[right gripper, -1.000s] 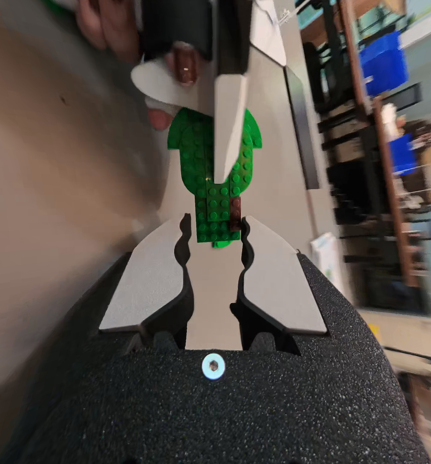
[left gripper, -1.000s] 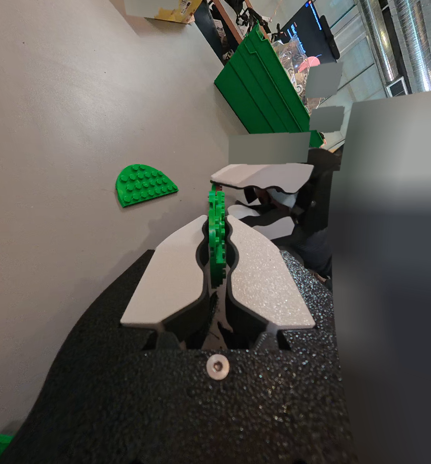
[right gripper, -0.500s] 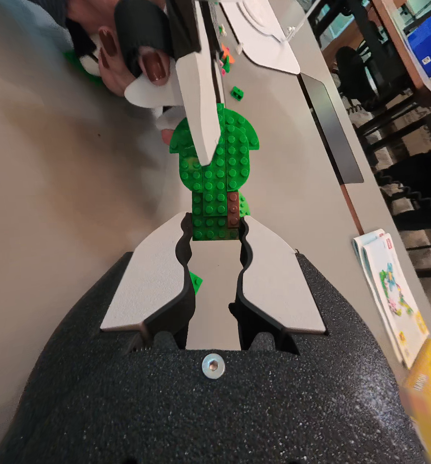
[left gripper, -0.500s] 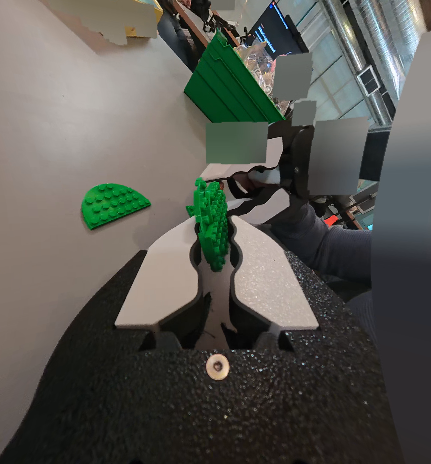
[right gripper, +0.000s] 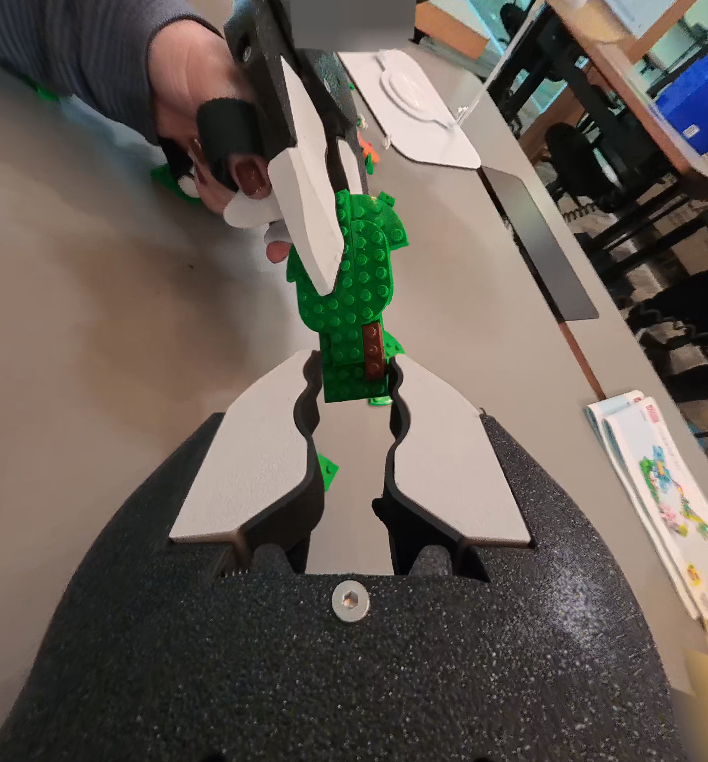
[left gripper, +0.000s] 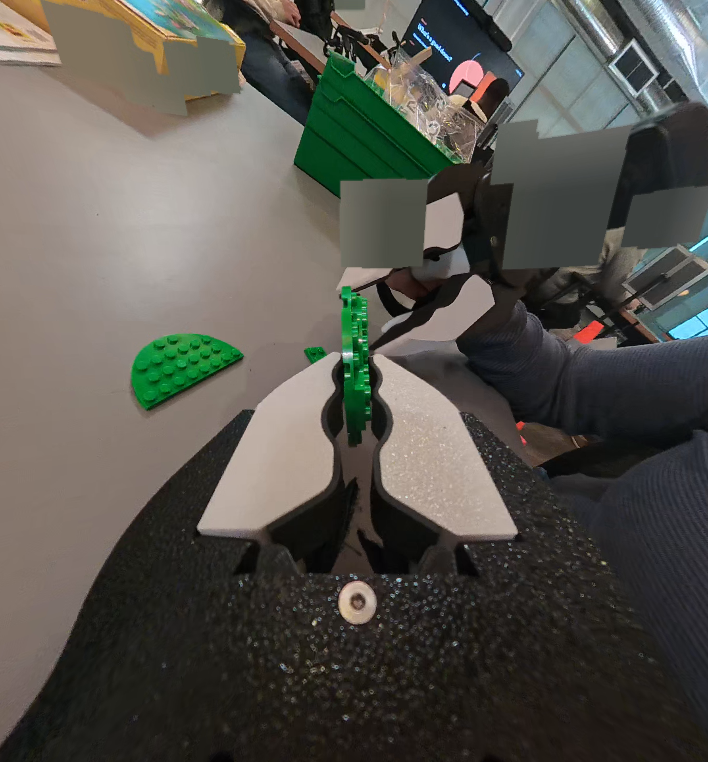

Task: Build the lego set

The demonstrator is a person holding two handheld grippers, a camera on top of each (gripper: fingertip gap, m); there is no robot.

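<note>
A flat green Lego assembly [right gripper: 356,288] with a brown strip [right gripper: 373,350] is held off the table. My left gripper [left gripper: 355,358] is shut on it; in the left wrist view it is edge-on [left gripper: 354,321]. In the right wrist view the left gripper's fingers [right gripper: 307,214] clamp its upper part. My right gripper [right gripper: 354,363] is open, its tips on either side of the assembly's lower end; I cannot tell if they touch. A green half-round plate [left gripper: 179,367] lies on the grey table [left gripper: 96,247].
A green bin [left gripper: 364,136] and a yellow box [left gripper: 171,24] stand at the back. Small green pieces [left gripper: 315,353] [right gripper: 327,470] lie under the grippers. Booklets [right gripper: 653,495], a white sheet [right gripper: 418,119] and a dark slab [right gripper: 538,239] lie toward the table's edge. Left and right tips are no more than a few centimetres apart. The green half-round plate [left gripper: 179,367] is about equally far from each gripper, around 9 cm.
Both grippers have turned and tilted with the assembly between them. The left gripper keeps its hold. The assembly's lower end now sits deeper between the right gripper's tips.
</note>
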